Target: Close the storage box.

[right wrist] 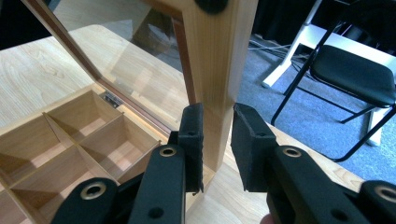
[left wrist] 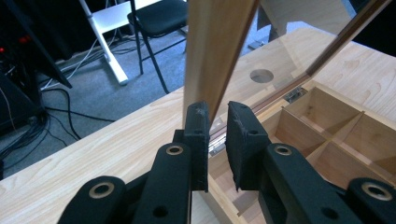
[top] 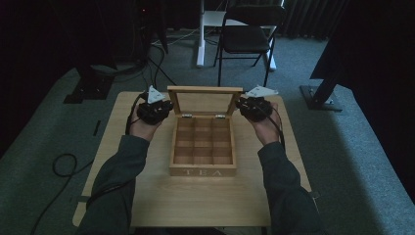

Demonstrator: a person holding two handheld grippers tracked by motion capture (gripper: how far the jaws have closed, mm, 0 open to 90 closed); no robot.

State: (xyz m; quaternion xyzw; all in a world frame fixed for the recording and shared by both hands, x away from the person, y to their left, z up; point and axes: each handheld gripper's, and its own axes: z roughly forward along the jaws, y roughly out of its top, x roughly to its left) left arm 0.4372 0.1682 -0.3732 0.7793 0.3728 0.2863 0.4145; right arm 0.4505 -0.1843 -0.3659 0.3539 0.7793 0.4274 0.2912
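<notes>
A wooden tea box (top: 202, 171) marked TEA sits mid-table with several empty compartments (left wrist: 327, 121) (right wrist: 79, 135). Its glass-paned lid (top: 204, 89) stands upright at the back. My left gripper (top: 169, 105) is shut on the lid's left side frame; in the left gripper view the wooden frame (left wrist: 215, 46) runs down between the pads of that gripper (left wrist: 217, 123). My right gripper (top: 241, 104) is shut on the lid's right side frame (right wrist: 224, 56), with the wood held between the black pads of that gripper (right wrist: 218, 126).
The light wooden table (top: 195, 200) has bare room in front of and beside the box. A black folding chair (top: 247, 36) and a white desk leg (top: 200, 34) stand beyond it. Cables (top: 63, 164) lie on the floor at left, a stand base (top: 320, 95) at right.
</notes>
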